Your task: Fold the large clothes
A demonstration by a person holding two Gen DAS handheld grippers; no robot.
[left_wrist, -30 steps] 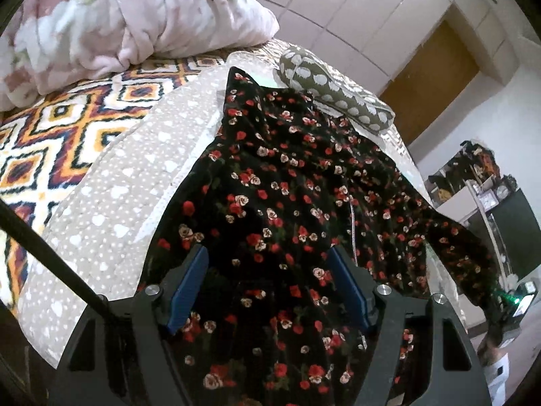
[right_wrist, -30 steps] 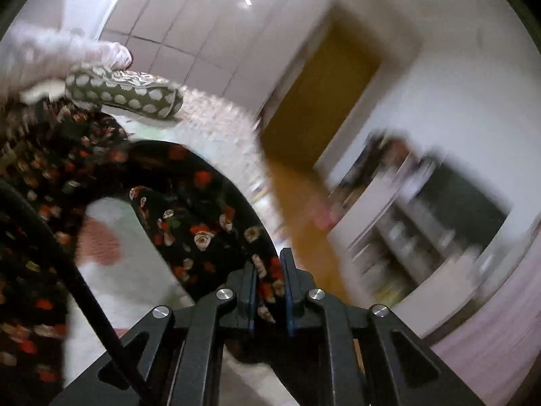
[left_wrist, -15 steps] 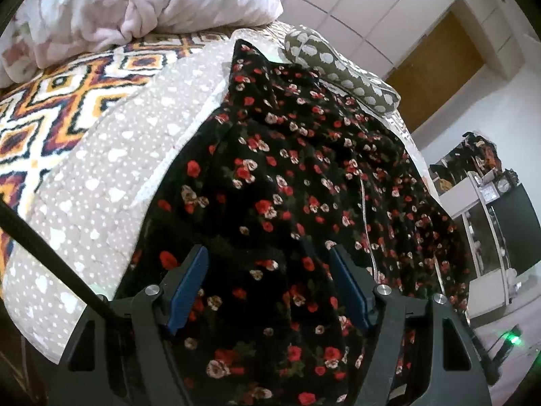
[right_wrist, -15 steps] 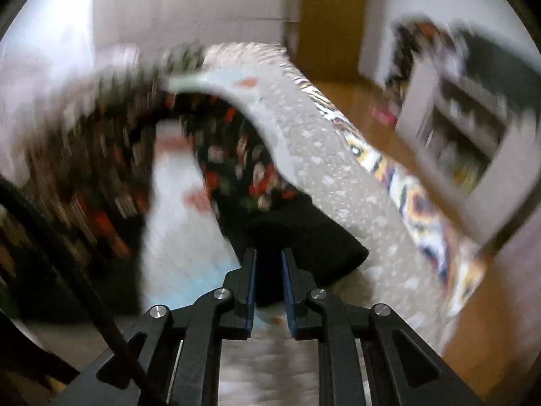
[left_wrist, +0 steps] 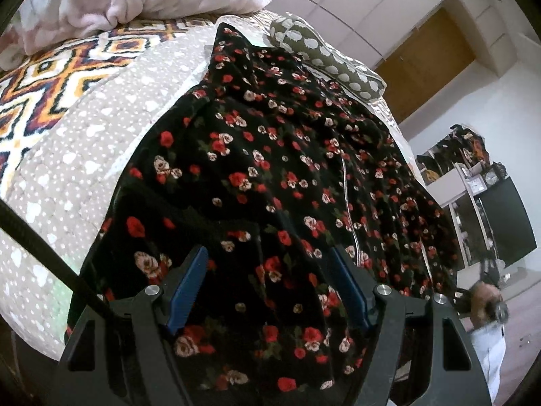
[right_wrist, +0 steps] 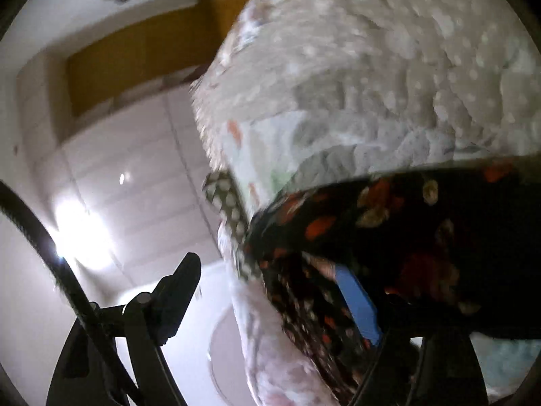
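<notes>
While spread wide over cloth, left gripper, nothing pinched; black dress with red and cream flowers directly beneath and ahead, draped across beige dotted quilted bedspread. Right gripper likewise wide apart, same dress against right finger; view blurred.

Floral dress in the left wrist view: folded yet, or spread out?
Mostly spread: the floral dress lies lengthwise on the dotted bedspread, with rumpled layers near the open left gripper.
</notes>
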